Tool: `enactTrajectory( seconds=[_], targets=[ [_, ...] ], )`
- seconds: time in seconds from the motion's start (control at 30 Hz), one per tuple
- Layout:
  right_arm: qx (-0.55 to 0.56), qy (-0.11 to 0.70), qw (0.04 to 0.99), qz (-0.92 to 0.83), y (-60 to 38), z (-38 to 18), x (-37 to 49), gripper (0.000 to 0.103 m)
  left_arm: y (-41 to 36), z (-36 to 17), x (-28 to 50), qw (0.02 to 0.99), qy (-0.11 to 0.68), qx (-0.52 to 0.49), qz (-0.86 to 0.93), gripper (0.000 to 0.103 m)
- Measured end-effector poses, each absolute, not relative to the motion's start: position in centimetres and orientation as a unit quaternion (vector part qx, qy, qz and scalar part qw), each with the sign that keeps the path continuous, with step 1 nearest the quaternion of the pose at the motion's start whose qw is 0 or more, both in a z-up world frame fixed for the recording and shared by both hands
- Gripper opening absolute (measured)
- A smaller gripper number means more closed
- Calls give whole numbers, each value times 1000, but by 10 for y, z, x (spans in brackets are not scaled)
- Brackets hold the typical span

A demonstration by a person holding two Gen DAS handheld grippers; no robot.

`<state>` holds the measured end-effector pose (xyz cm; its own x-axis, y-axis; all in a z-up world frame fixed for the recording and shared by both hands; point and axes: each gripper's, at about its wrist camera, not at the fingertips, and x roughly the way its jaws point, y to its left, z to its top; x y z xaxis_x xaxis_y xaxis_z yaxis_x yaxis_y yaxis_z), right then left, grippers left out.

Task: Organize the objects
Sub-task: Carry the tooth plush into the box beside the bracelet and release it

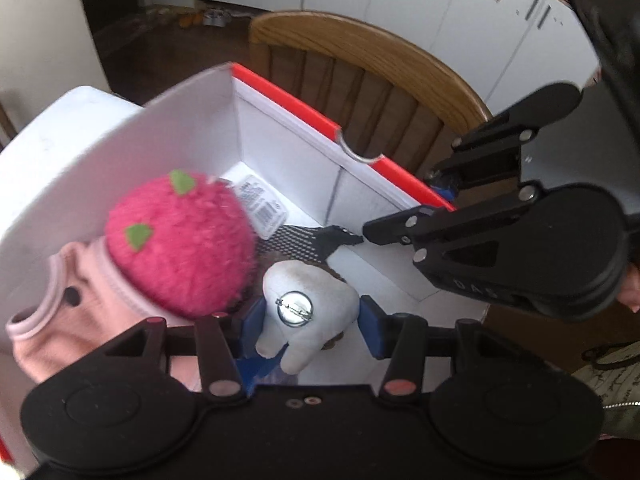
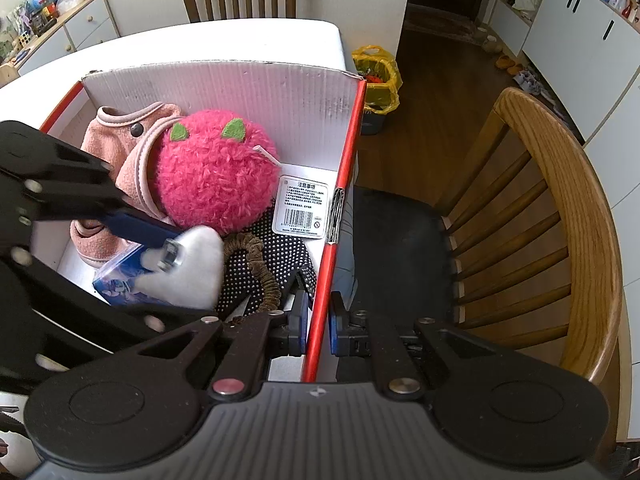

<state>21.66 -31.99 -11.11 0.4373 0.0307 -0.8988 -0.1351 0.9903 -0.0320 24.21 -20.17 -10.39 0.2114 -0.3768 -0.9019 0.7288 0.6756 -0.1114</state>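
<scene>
My left gripper [image 1: 312, 324] is shut on a white tooth-shaped plush [image 1: 310, 300] with a round metal pin badge, holding it just above the things inside the box. The same plush [image 2: 196, 276] shows in the right wrist view beside the left gripper [image 2: 176, 256]. The box [image 2: 224, 92] is white cardboard with a red outside. My right gripper [image 2: 320, 324] is shut on its red side wall [image 2: 344, 200], one pad inside and one outside. The right gripper [image 1: 404, 212] appears at the right of the left wrist view. A fuzzy pink ball [image 1: 180, 240] with green felt bits lies in the box.
Also in the box are a pale pink garment [image 2: 120, 152], a black dotted cloth [image 2: 280, 256], a brown scrunchie [image 2: 260, 276], a barcode card [image 2: 302, 206] and a blue packet [image 2: 120, 280]. The box stands on a white table [image 2: 200, 40]. A wooden chair [image 2: 560, 220] stands right beside it.
</scene>
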Motion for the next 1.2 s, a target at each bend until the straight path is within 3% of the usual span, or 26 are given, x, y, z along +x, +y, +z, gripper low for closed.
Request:
enactTrajectory(
  seconds=[0.4, 0.53, 0.63, 1.2],
  targets=[
    [-47, 528, 846, 49, -321, -112, 215, 10, -203, -120, 257, 746, 538, 148, -364, 50],
    [-48, 528, 846, 49, -321, -111, 215, 10, -201, -118, 254, 749, 532, 147, -366, 57],
    [-48, 528, 846, 49, -321, -111, 215, 10, -197, -114, 252, 755, 525, 142, -366, 61],
    [-53, 528, 846, 49, -319, -111, 217, 10, -154, -68, 232, 819, 476, 90, -308, 62]
  ],
)
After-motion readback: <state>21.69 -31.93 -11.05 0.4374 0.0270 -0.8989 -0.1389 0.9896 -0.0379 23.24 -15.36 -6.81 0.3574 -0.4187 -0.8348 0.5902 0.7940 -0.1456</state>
